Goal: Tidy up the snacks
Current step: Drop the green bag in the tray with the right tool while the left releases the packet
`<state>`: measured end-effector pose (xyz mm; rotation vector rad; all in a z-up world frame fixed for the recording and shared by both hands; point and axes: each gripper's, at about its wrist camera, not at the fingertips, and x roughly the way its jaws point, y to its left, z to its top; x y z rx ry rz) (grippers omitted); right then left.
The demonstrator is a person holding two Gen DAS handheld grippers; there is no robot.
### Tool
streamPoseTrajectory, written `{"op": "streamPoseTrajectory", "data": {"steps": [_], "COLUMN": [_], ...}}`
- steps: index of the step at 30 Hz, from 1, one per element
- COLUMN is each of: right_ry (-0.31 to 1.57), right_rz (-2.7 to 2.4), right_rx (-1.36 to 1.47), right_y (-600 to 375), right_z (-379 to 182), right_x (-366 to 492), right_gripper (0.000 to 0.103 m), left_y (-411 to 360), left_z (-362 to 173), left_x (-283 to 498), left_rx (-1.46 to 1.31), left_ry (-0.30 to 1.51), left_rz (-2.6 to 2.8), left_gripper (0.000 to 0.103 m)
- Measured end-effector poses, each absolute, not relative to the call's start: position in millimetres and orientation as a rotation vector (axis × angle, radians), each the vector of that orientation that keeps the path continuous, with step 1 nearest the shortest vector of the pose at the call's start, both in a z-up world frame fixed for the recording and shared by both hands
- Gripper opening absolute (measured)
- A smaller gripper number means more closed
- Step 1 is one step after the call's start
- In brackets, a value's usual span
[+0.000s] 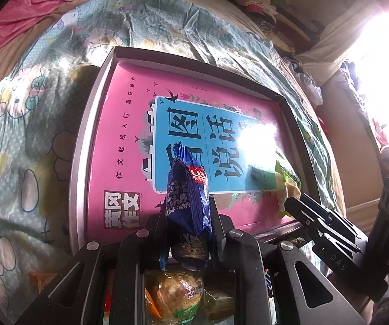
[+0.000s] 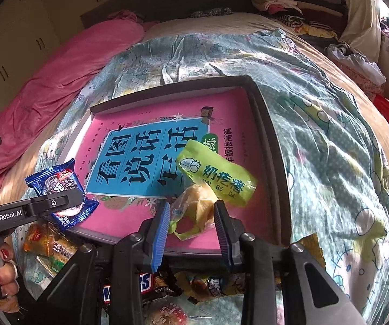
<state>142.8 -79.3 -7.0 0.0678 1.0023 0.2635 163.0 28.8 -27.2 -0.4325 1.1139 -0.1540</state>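
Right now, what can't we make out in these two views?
- Left wrist: glare washes out the right of the pink book; the blue cookie packet is seen edge-on, label unreadable.
- Left wrist: the yellow-green snack bag is mostly hidden by the right gripper.
- Right wrist: the Snickers bar is partly covered by the fingers.

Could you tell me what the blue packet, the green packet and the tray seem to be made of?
Blue packet: glossy printed plastic film, likely foil-lined; crinkled, with serrated sealed ends.
Green packet: thin plastic film, part printed green, part clear; the yellow snack shows through.
Tray: probably rigid cardboard, a box lid or base; thin straight dark walls, folded corners, and a glossy pink printed floor that glares in the light.
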Motion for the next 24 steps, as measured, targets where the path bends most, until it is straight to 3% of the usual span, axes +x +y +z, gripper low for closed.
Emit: {"op": "streamPoseTrajectory", "data": {"steps": [11, 24], "right_ry": [1.011, 1.016], "right_rz": [0.265, 0.264], "right_rx": [0.074, 0.104], "right_y": [-78.9, -81.9], "right_z": [-6.8, -4.8], "right_x": [138.5, 133.9], "right_gripper": [0.034, 0.034], "left_y": [24.3, 27.8], "left_z": [-29.5, -24.3], "left_x": [168.4, 165.4], "left_rx": [-0.44, -0.394], "left_ry": [1.128, 1.127], "left_rz": [-0.136, -0.098], "left_gripper": [0.028, 0.048]}}
